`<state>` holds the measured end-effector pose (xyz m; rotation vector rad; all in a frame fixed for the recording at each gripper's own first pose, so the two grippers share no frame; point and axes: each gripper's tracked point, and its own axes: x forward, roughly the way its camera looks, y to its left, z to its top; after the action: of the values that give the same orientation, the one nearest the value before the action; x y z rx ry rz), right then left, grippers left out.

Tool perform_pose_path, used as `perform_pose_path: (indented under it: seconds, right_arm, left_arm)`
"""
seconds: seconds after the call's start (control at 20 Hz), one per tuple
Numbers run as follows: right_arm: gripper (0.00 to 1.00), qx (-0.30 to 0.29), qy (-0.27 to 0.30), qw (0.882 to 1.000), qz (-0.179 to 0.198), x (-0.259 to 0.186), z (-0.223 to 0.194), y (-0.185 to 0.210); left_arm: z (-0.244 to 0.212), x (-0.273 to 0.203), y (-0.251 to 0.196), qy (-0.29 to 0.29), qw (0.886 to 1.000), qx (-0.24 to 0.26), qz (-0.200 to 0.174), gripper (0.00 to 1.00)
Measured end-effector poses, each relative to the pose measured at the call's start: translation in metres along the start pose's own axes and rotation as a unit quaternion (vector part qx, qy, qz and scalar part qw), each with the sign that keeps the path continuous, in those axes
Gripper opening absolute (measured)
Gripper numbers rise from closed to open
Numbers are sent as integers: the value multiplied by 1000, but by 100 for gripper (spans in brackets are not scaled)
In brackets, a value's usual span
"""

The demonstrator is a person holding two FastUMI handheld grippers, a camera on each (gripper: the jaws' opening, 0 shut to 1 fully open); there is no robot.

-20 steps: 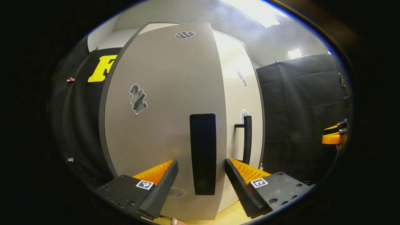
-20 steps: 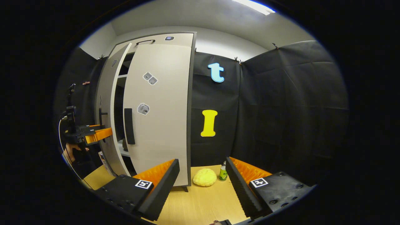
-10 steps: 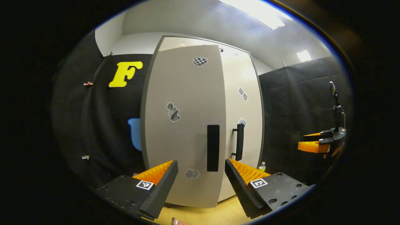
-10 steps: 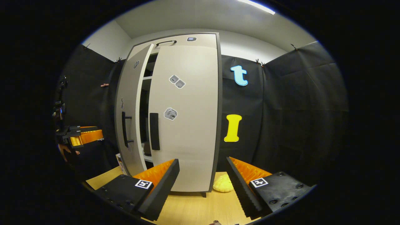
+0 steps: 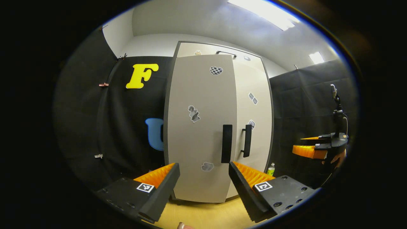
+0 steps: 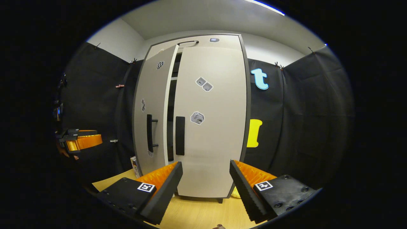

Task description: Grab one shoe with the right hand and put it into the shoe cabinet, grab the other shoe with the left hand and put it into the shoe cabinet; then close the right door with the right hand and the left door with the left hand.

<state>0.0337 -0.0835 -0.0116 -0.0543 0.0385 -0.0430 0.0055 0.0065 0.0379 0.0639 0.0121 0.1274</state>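
Grey left door still ajar, right door nearly shut; closing step; left gripper and right gripper fingers apart, empty; next, push left door flush

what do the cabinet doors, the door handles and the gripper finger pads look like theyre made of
Cabinet doors: probably laminated board, a matt beige face with a dark edge band and only soft glare. Door handles: matt black, metal or plastic, can't tell. Finger pads: orange, finely ribbed, likely rubber or printed plastic, on black hard bodies.
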Motion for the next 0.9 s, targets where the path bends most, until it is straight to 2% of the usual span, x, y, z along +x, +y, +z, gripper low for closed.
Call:
perform_pose_path:
  seconds: [0.9]
  right_arm:
    - [98,-3,-2,1000,-22,-13,6,-7]
  left_arm:
    - [1,-1,-20,-6,1000,12,-24,98]
